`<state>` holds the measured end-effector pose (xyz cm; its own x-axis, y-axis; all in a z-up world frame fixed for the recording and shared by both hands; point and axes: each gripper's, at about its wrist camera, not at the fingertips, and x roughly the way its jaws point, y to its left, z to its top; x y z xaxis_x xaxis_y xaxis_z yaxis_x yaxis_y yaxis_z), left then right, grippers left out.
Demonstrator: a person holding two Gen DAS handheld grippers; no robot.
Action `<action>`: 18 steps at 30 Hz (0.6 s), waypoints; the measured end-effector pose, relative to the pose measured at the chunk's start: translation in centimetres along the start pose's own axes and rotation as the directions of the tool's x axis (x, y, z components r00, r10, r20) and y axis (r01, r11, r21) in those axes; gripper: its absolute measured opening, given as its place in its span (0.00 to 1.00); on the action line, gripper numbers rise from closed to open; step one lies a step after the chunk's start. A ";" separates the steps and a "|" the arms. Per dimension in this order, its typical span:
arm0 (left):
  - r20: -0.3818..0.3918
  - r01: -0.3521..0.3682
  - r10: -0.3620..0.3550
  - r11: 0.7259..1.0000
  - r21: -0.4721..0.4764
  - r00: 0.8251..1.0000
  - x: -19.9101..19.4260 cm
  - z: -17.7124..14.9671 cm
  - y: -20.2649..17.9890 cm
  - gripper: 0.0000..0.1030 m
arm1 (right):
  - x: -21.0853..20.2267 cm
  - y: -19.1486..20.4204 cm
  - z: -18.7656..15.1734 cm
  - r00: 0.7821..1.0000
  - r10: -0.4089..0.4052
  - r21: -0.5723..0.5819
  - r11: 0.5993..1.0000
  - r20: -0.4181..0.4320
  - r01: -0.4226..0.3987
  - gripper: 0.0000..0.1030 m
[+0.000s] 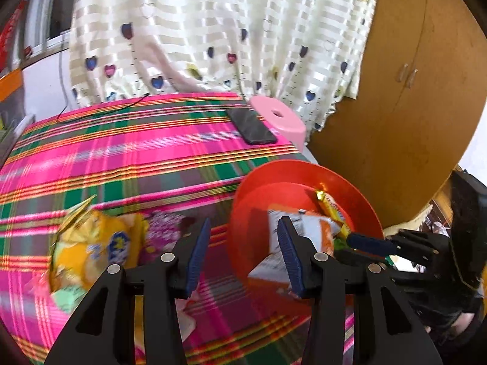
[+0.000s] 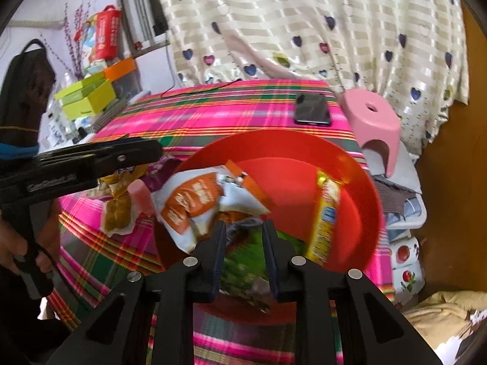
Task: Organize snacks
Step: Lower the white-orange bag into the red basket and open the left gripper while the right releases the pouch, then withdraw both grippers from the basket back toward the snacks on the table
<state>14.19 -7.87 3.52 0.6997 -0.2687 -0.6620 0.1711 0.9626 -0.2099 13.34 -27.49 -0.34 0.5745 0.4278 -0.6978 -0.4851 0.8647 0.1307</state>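
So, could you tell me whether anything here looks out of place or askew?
Yes: the red bowl sits at the table's edge, near the pink stool. A black phone lies on the plaid cloth, away from the snacks.

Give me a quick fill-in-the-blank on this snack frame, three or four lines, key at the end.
1. The snacks are being gathered into a red ____ on the plaid cloth.
2. The right gripper is closed on a ____ packet.
3. The left gripper holds ____ between its open fingers.
4. The dark phone lies beside a pink ____.

Missing words: bowl; green; nothing; stool
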 end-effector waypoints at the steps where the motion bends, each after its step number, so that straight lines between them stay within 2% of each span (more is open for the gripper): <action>1: 0.001 -0.008 0.008 1.000 -0.009 1.000 -0.4 -0.3 0.5 0.46 | 0.3 0.2 0.2 1.000 0.002 -0.003 1.000 -0.004 -0.002 0.20; 11: -0.004 -0.061 0.061 0.993 -0.098 0.998 -2.5 -2.6 4.7 0.46 | 3.5 1.5 2.4 1.000 0.003 -0.012 1.000 -0.017 -0.003 0.20; 18: 0.001 -0.069 0.070 0.989 -0.132 0.998 -3.7 -3.8 6.2 0.46 | 3.0 0.5 3.3 0.998 -0.068 0.015 0.998 0.000 0.068 0.20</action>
<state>10.02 -1.07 1.94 0.7107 -0.2011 -0.6741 0.0297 0.9660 -0.2569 16.99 -24.94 -0.09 0.6063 0.3679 -0.7050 -0.4347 0.8957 0.0935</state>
